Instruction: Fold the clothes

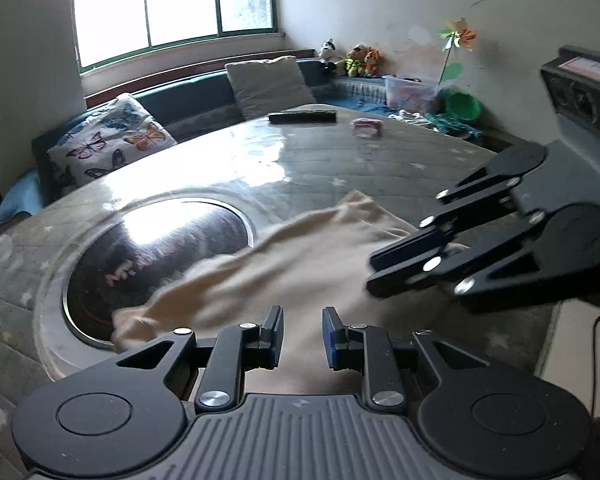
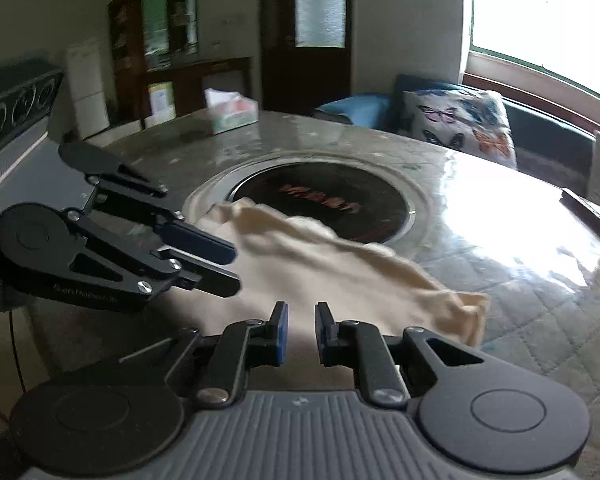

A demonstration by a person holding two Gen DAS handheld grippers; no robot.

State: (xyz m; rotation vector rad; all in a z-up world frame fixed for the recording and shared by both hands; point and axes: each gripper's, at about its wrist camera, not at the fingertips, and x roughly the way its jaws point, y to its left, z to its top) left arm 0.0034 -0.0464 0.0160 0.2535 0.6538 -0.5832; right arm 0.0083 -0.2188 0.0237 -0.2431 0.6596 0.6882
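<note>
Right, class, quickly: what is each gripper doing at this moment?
Left gripper: open, holding nothing, over the cream cloth.
Right gripper: open, holding nothing, over the same cloth.

Faint embossed lettering on the side of the left gripper [image 2: 236, 264] (too blurred to read), reddish characters on the dark round cooktop [image 2: 324, 200] set in the table, smeared and illegible, red-edged label on the right gripper's [image 1: 374, 276] camera box, unreadable
</note>
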